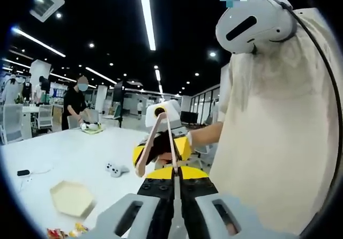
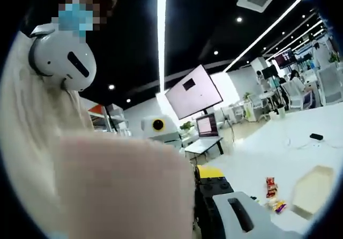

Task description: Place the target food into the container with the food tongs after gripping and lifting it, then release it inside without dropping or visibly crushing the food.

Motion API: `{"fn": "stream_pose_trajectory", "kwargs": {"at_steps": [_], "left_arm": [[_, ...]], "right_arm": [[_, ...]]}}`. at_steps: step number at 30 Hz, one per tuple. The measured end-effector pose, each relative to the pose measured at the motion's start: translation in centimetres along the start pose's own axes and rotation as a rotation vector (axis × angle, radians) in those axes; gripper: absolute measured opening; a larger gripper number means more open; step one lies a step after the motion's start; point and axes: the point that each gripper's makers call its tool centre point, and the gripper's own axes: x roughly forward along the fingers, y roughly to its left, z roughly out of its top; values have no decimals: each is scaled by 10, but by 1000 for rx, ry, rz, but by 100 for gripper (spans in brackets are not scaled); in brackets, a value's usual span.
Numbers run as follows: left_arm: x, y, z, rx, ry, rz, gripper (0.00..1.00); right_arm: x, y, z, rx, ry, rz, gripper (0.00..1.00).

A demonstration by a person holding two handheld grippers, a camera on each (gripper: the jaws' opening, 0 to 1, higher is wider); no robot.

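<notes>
pale wooden tongs (image 1: 161, 142) pinched shut in the left gripper (image 1: 174, 188), holding nothing; right gripper's state unclear.

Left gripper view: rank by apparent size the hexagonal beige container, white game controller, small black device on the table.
1. Hexagonal beige container, largest.
2. White game controller.
3. Small black device, smallest.
The container lies nearest the camera, so its lead may be partly nearness.

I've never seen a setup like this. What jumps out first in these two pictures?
In the left gripper view, the person in a cream top fills the right side, with a white headset hanging at the chest. In front, the right hand-held gripper holds wooden food tongs above the white table, where a pale hexagonal container lies near the left hand-held gripper.
</notes>
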Motion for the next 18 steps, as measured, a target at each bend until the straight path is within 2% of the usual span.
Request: {"fn": "stream_pose_trajectory", "kwargs": {"at_steps": [13, 18], "left_arm": [[-3, 4, -3, -3, 22, 6, 0], [-4, 4, -5, -3, 32, 6, 0]], "right_arm": [[2, -4, -2, -65, 38, -27, 30], [2, -6, -5, -54, 50, -26, 30]]}}
